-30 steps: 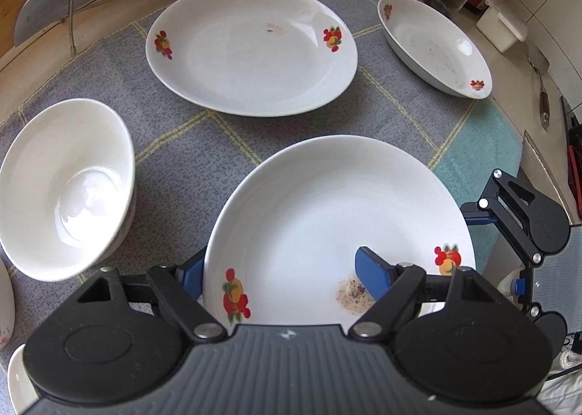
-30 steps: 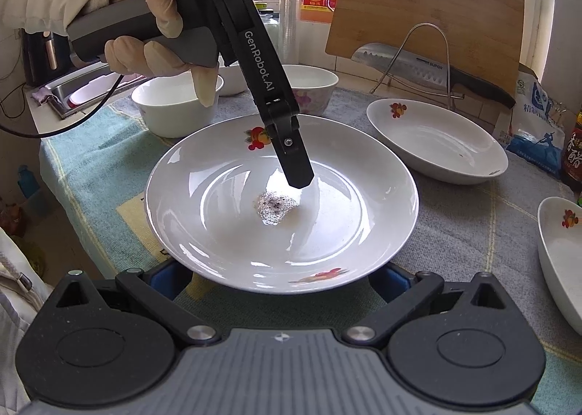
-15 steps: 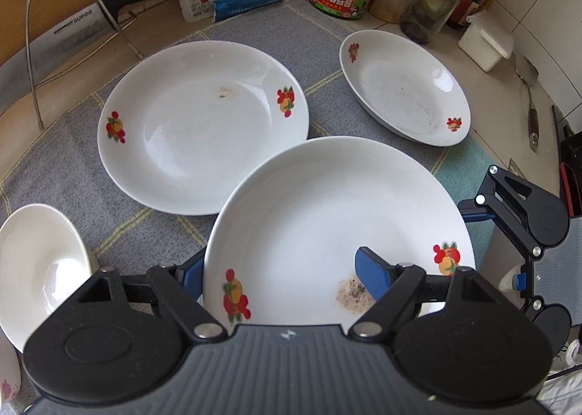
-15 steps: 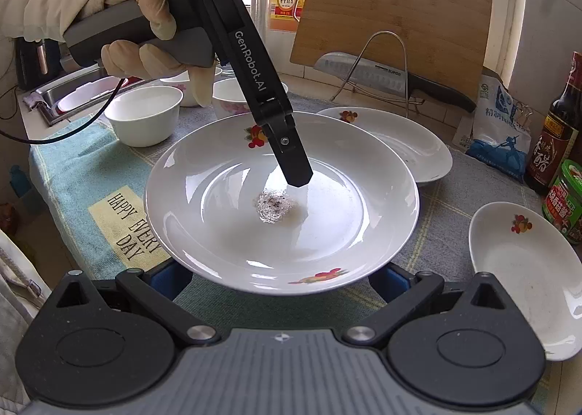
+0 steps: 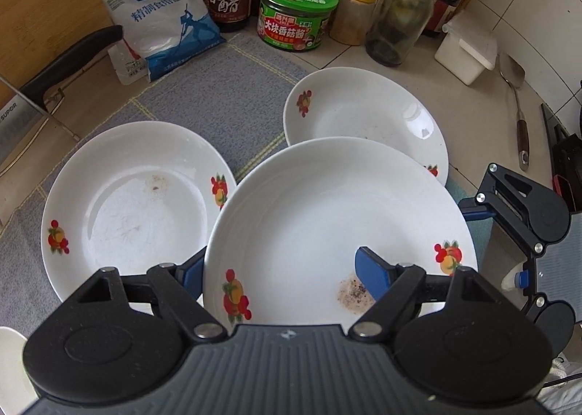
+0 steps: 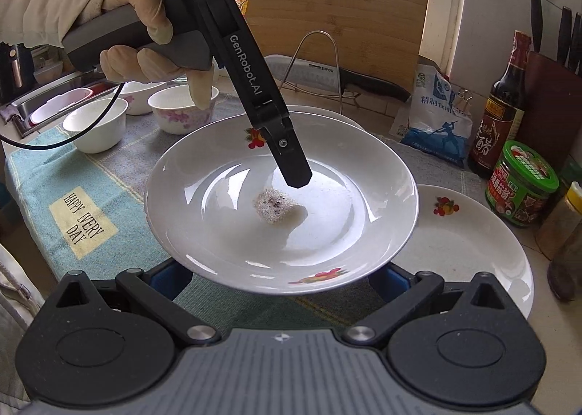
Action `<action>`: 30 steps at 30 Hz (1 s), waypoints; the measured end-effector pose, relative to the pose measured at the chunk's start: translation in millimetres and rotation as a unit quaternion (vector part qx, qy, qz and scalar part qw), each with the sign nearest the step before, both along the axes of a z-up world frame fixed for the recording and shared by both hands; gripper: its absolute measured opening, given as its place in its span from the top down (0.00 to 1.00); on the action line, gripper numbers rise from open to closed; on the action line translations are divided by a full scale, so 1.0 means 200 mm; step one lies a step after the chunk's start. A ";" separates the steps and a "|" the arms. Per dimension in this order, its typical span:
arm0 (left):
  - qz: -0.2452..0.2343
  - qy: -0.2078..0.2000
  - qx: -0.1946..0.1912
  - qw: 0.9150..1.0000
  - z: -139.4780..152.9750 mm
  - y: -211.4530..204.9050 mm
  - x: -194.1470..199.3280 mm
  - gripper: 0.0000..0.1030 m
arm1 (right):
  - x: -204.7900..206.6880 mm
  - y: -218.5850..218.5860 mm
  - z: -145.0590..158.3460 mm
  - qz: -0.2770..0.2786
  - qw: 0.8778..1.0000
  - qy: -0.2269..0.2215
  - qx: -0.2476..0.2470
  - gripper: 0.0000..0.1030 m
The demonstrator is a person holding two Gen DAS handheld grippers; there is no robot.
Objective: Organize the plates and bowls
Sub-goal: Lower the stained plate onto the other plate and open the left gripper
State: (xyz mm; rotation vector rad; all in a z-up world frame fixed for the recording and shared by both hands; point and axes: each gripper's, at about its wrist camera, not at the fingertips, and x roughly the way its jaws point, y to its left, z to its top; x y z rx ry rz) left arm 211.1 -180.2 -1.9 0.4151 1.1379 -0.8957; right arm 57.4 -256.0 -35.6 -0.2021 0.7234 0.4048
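White china up in the air: the held plate (image 5: 327,218) rides above the surface, the left claw (image 5: 283,269) pinching its rim, one blue pad under the edge, the other pressed on the inside beside a gritty smear (image 5: 352,293). The right claw (image 6: 280,278) has spread fingers that cradle the near rim from below; whether they press I can't tell. A gloved hand (image 6: 145,36) grips the left handle. Below, a second plate (image 5: 127,204) lies left on the grey mat (image 5: 218,94), a third plate (image 5: 367,116) far right. Bowls (image 6: 96,125) wait at far left, and the green tin (image 5: 296,12) stands at the back.
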 end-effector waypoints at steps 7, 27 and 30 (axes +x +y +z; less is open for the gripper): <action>-0.031 -0.001 -0.002 1.000 -0.01 -0.21 0.04 0.21 | -0.01 -0.14 0.02 -0.033 0.999 0.000 -0.003 0.00; -0.098 0.014 -0.003 0.995 -0.15 -0.66 0.14 0.21 | -0.01 -0.45 -0.01 -0.113 0.993 0.017 -0.003 0.00; -0.102 0.017 -0.002 0.995 -0.17 -0.69 0.15 0.21 | -0.01 -0.46 -0.01 -0.120 0.993 0.021 -0.002 0.00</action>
